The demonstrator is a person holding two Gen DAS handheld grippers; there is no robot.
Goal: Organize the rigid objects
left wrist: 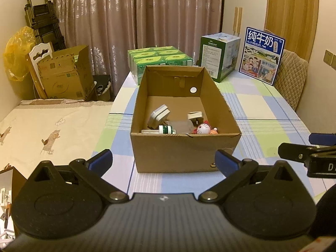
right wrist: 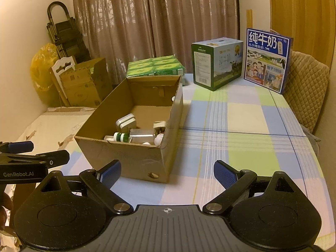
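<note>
Both claws are spread wide and holding nothing. Left gripper (left wrist: 163, 161) sits at 6 o'clock in its own view with the blue pads apart, pointing straight at the near wall of the cardboard box (left wrist: 184, 151). Right gripper (right wrist: 167, 173) is likewise wide open, hovering over the checked tablecloth (right wrist: 241, 147) with the box off toward 10 o'clock.

Box is open-topped and sits on the table, and the small stuff is all piled at its near end: a green-capped bottle (left wrist: 166, 129) lying on its side, a clear plastic piece (left wrist: 181, 126) next to it, a grey-white adapter (left wrist: 158, 116) tilted up at about 11 o'clock from the bottle, a cream plug (left wrist: 196, 116) toward the right wall, and a little Doraemon-style toy (left wrist: 202, 129) in the near right corner. Far end of the box is bare cardboard.

Past the box at 12 o'clock there's a pack of green cartons (left wrist: 159, 59), then a green-and-white milk box (left wrist: 219, 56) at 1 o'clock and a blue milk carton (left wrist: 262, 55) further right. Brownish curtains (left wrist: 136, 21) hang behind everything
</note>
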